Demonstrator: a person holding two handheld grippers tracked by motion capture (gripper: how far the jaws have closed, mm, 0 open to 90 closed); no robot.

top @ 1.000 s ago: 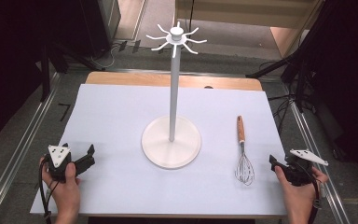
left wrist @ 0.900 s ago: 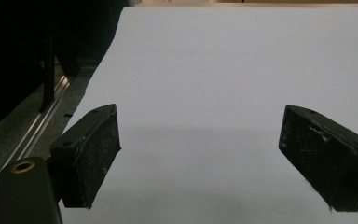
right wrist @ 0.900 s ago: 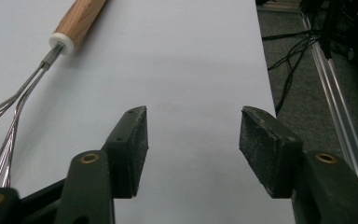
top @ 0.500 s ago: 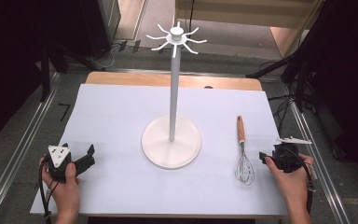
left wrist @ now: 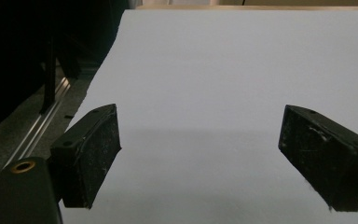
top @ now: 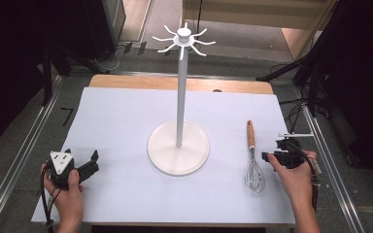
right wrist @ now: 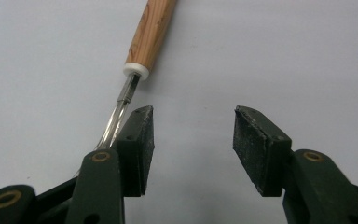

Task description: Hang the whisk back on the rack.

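A whisk (top: 250,137) with a wooden handle and wire head lies on the white sheet, right of the stand, handle pointing away from me. My right gripper (top: 268,156) hovers just right of the whisk's neck. In the right gripper view its jaws (right wrist: 193,144) stand partly open and have just been closing, with bare sheet between them; the whisk (right wrist: 150,35) runs past the outer side of the left jaw. My left gripper (top: 93,163) rests at the sheet's near left, open, and in the left gripper view (left wrist: 200,149) nothing sits between its jaws.
A tall white stand (top: 179,145) with a round base and several hooks at the top rises mid-table. The white sheet (top: 126,116) covers a wooden tabletop. Metal rails run along both sides, and cables lie on the floor at the right.
My right hand has moved left and away from me, up to the whisk's neck, and turned so its grey plate no longer faces up. The left hand kept still.
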